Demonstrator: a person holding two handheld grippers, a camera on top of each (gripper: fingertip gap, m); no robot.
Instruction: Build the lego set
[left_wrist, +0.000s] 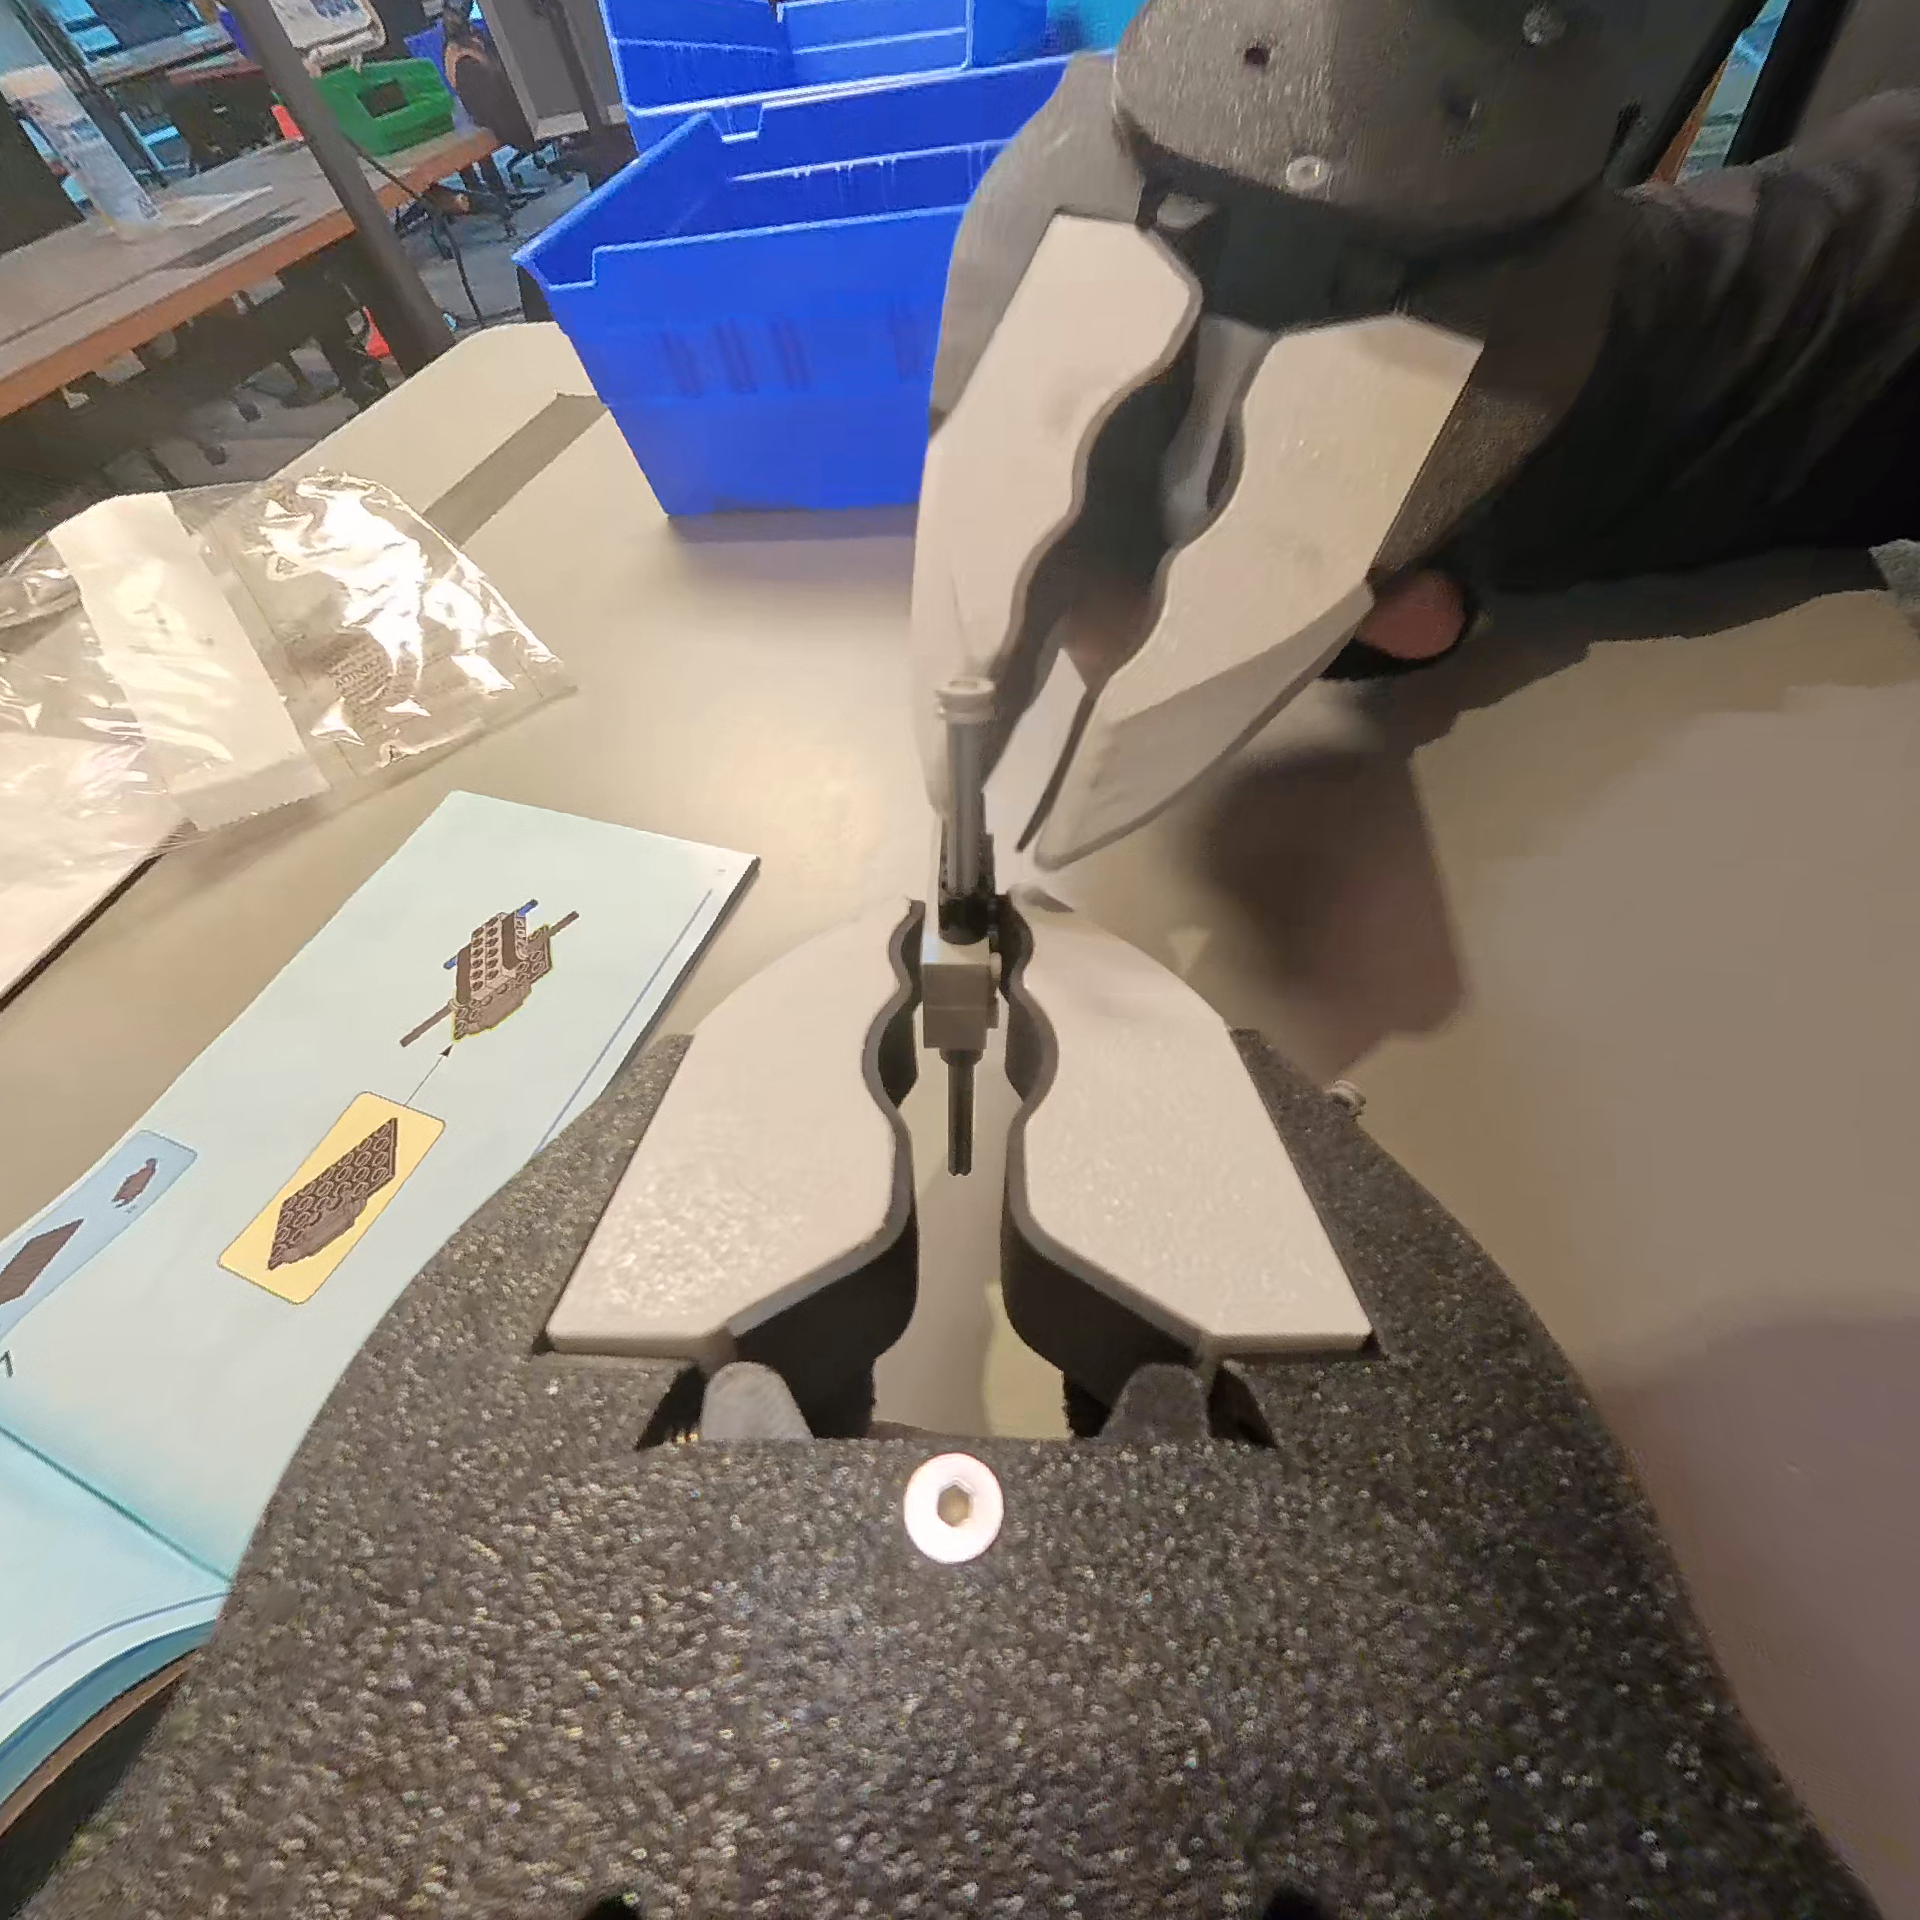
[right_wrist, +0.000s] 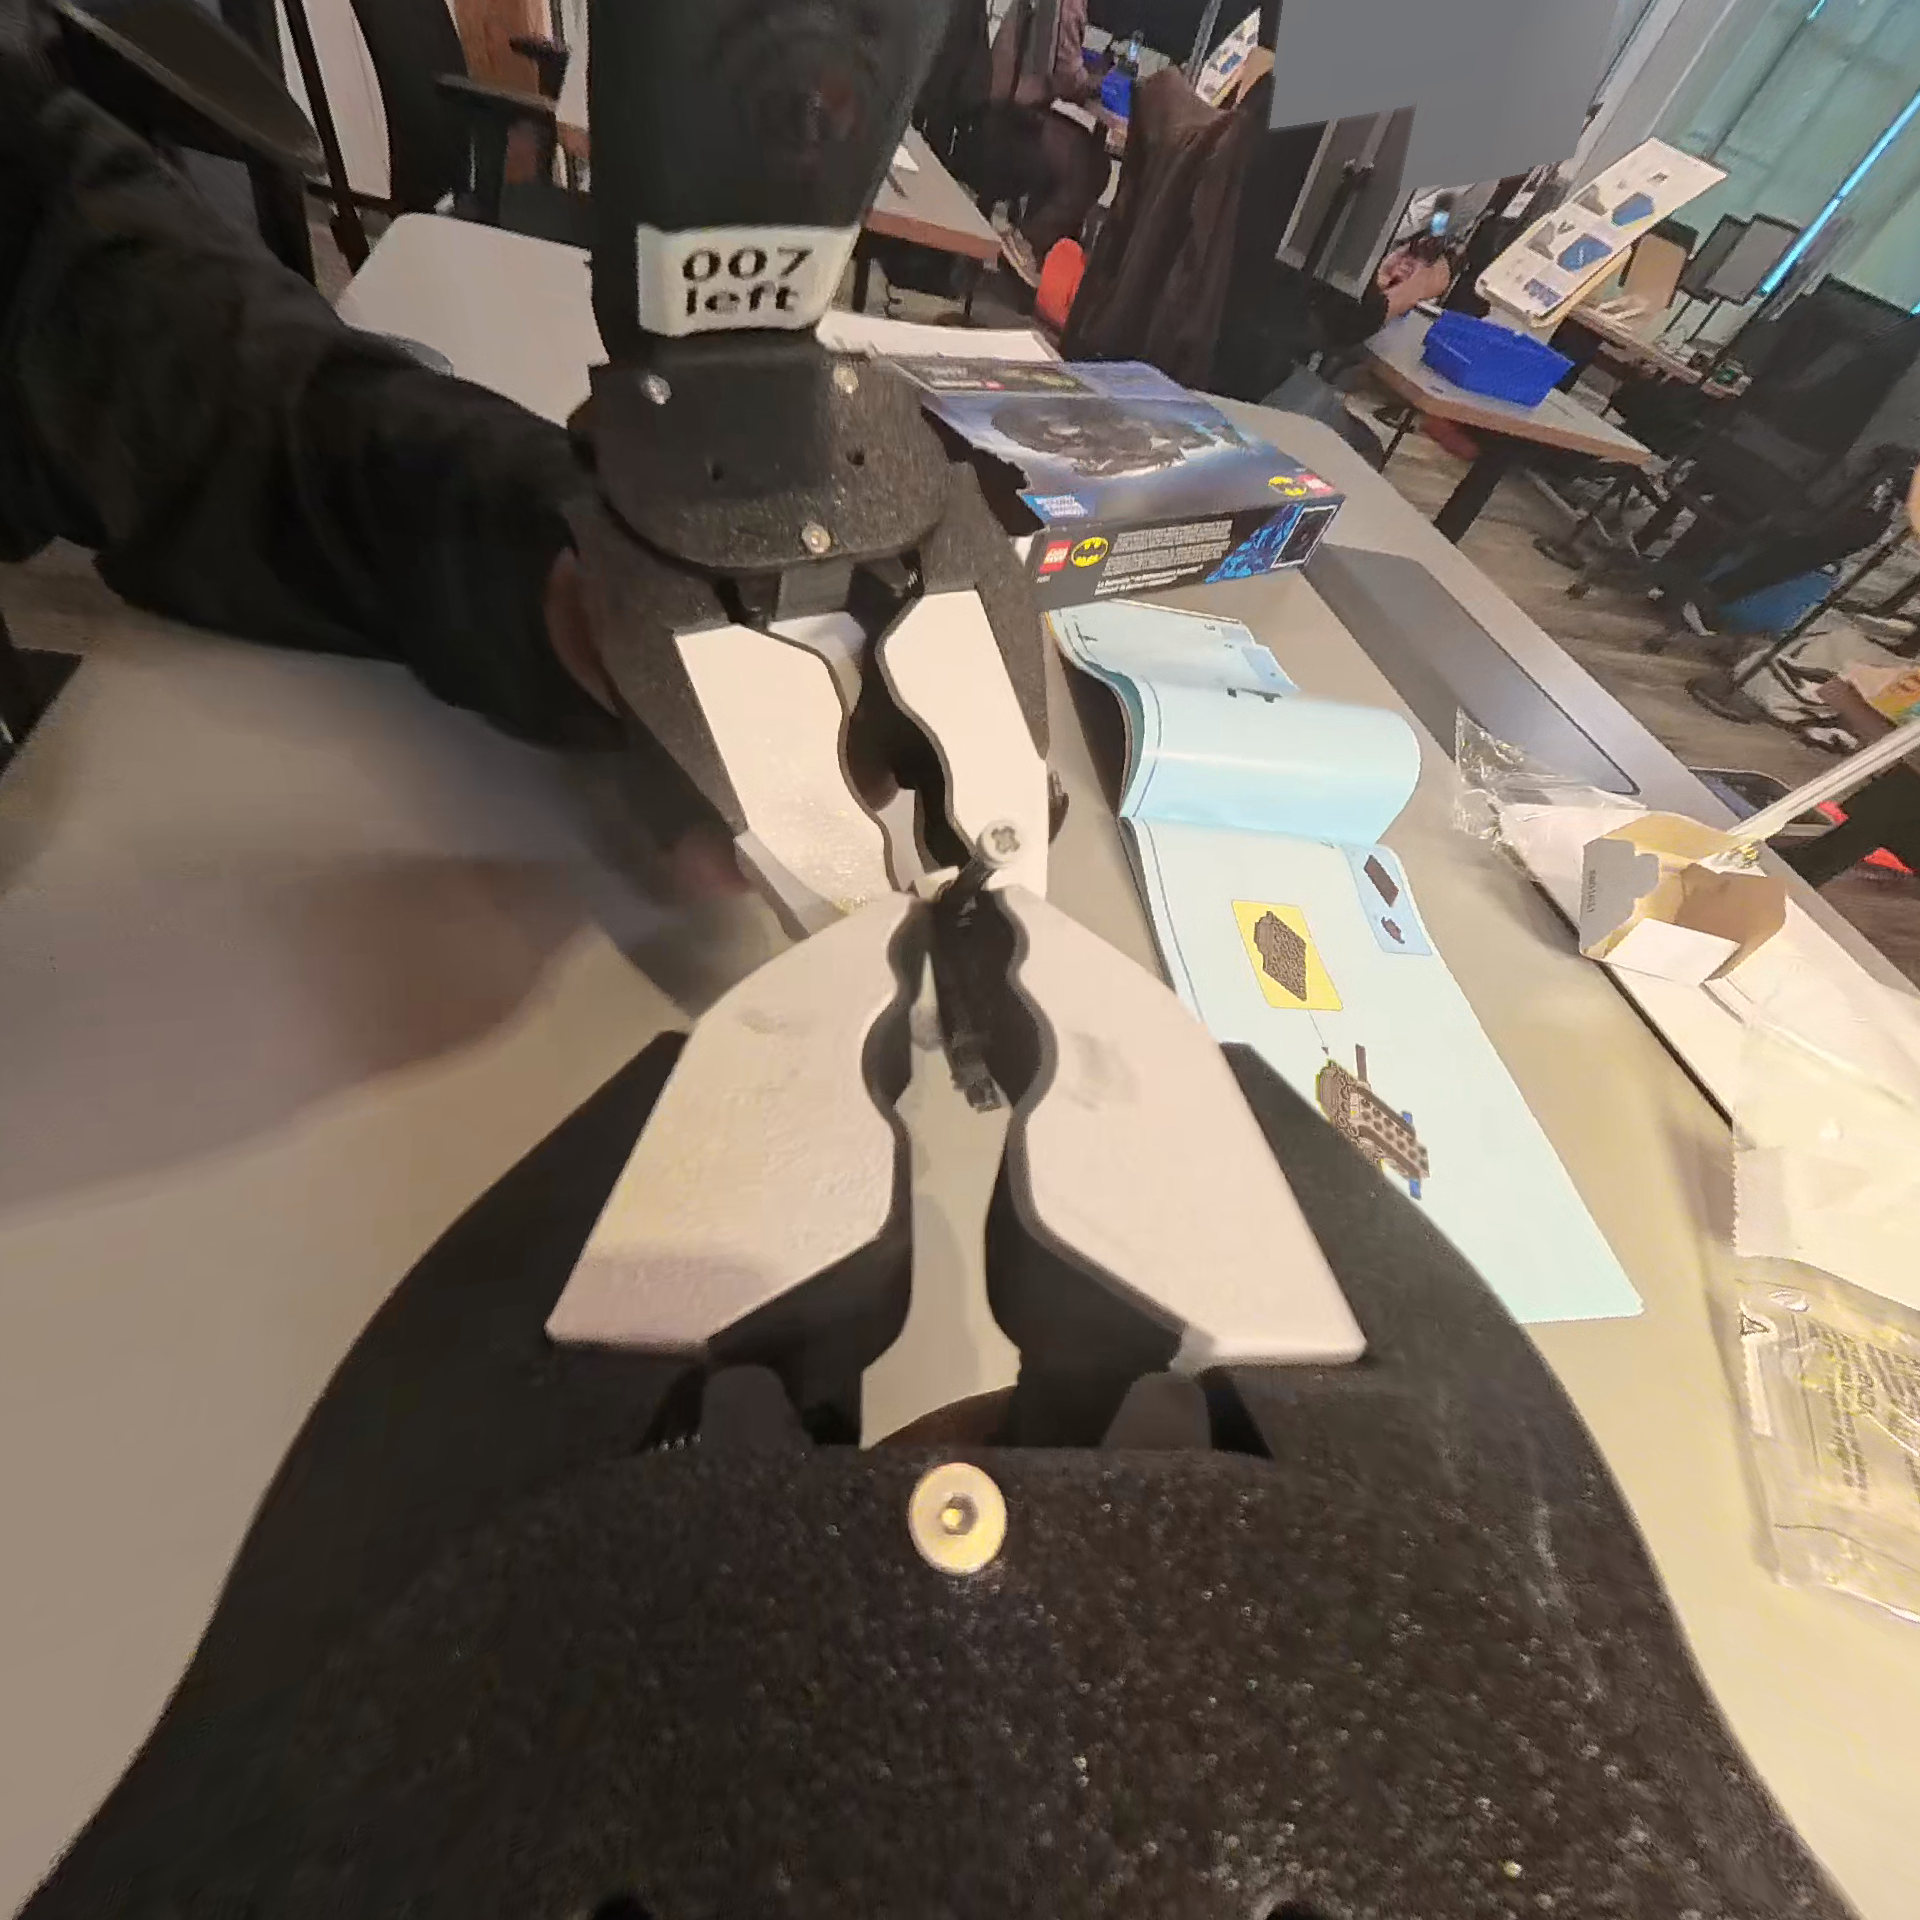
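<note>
Small grey block with a dark axle through it sits clamped at the tips of the left gripper, jaws nearly closed on its sides; axle tail runs back between the fingers, a pale grey rod stands out ahead of the tips. Likely held this way to steady the piece while the other tool works on it. Right gripper, directly opposite and tip to tip, jaws narrow around a black pin piece; real grip or not, cannot tell. Both tools angle down toward the table, gloved hands behind. Instruction booklet lies open left of the left gripper, clear bags beyond it, blue bin farther ahead.
</note>
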